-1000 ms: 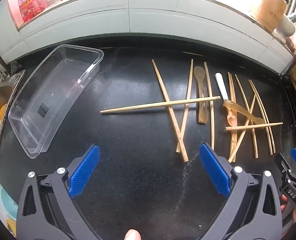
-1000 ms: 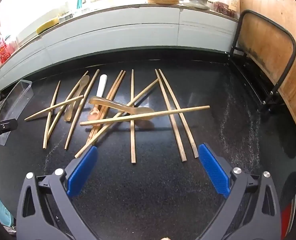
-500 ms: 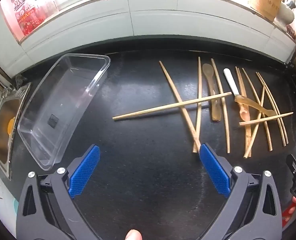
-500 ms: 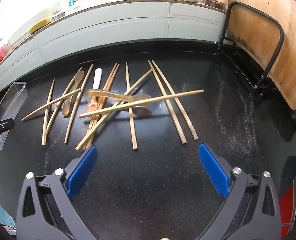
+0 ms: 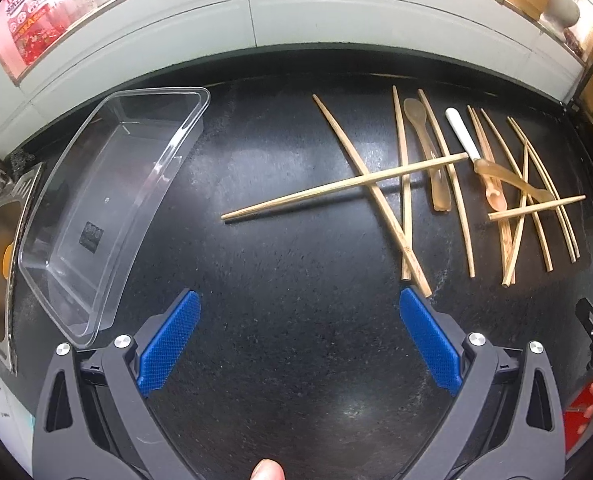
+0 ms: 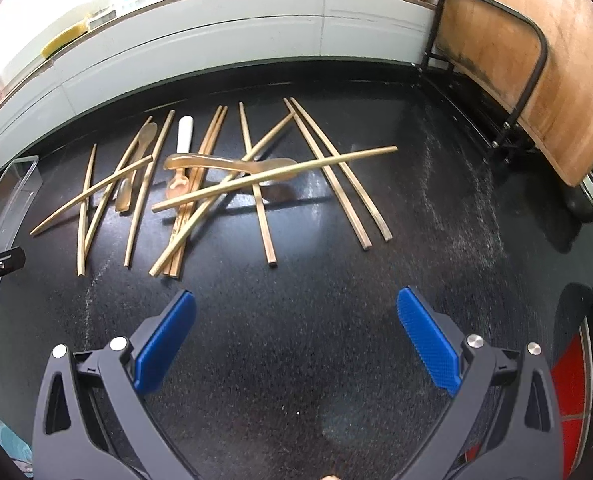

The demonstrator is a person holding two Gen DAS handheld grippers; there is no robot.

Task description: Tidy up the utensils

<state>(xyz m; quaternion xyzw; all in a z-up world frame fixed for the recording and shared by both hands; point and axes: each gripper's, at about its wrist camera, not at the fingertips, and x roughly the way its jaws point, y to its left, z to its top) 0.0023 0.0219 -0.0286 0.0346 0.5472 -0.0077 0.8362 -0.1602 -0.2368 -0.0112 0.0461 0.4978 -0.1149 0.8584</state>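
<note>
White tiles run behind the black bench (image 5: 296, 360). Chopsticks (image 5: 344, 188) and spoons (image 5: 428, 152) lie crossed near its back right edge, and a clear tray (image 5: 96, 216) sits at its left edge. The left gripper (image 5: 296, 336) and right gripper (image 6: 292, 336) hang over bare bench with jaws spread wide, holding nothing.

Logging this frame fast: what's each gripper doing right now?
Left gripper: open, holding nothing, above the black countertop.
Right gripper: open, holding nothing, short of the chopsticks.

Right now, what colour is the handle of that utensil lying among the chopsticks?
White handle, clearest in the left wrist view.
</note>
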